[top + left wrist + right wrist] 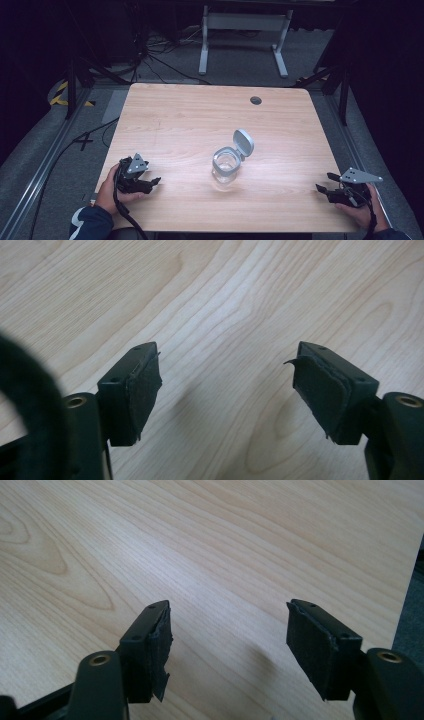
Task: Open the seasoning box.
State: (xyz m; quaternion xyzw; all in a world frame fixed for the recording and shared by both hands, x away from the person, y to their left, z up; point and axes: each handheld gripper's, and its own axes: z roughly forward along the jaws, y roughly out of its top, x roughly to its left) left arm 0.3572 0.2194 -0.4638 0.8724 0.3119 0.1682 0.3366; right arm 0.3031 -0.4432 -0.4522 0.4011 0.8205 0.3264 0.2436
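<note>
Jar (pixel 225 169) sits centre stage, just below the middle of the high view, both grippers parked wide of it.

Clear glass, grey rim, and its grey lid (pixel 243 142) flipped up on the hinge, tilting toward the upper right, so the mouth is open. Down in the lower left, the left gripper (pixel 151 182) rests at the edge of the wooden table (pixel 190 115), held by the person's left hand (pixel 111 192), well apart from the jar. Over in the lower right, the right gripper (pixel 325 183) sits in the right hand (pixel 362 212), near the table's right edge. Both gripper views confirm it: jaws spread wide, nothing between the pads (pixel 144 392) but bare woodgrain (the padding looks frayed at the edges). Same story on the right, pads (pixel 159 647) parted and empty.
</note>
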